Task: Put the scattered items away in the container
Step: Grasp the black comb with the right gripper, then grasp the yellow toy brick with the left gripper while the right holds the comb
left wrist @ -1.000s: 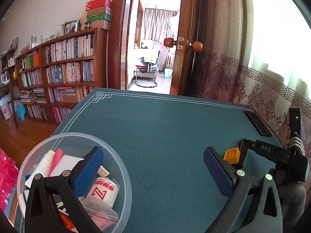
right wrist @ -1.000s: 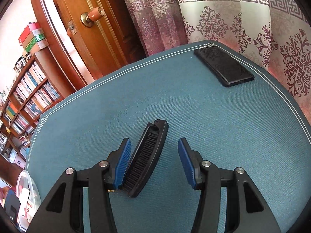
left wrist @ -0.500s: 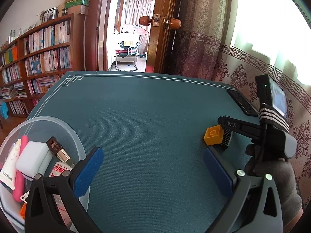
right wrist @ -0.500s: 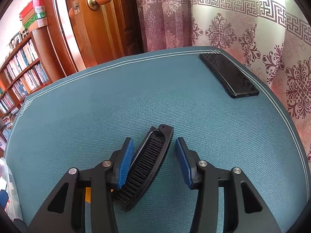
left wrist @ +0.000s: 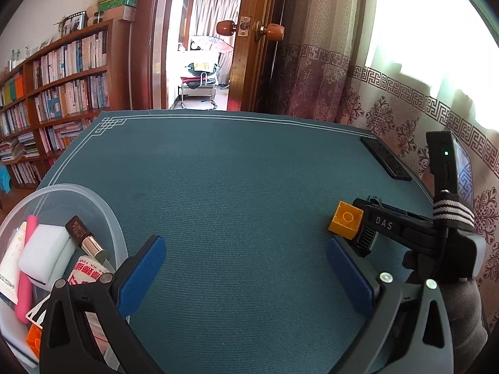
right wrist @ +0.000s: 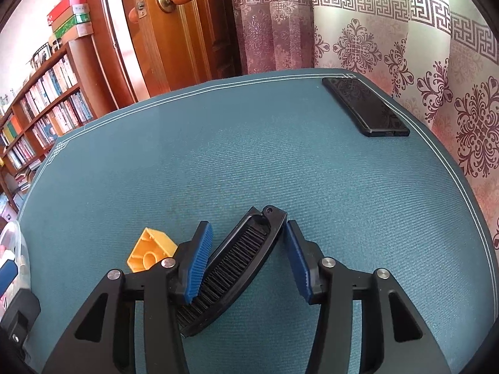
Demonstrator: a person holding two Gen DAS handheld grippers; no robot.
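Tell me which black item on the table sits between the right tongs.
The black comb, bristles up, lies between the right tongs, beside the yellow block. The black phone lies flat at the far edge, untouched.

Bookshelves [left wrist: 59, 93] stand at ten o'clock, an open wooden door [left wrist: 249, 40] at twelve, bright patterned curtains [left wrist: 405, 71] at two.

R tongs [right wrist: 246, 258] closed on black comb [right wrist: 232, 268] w/ yellow block [right wrist: 151, 251] just left, phone [right wrist: 365, 110] far right.
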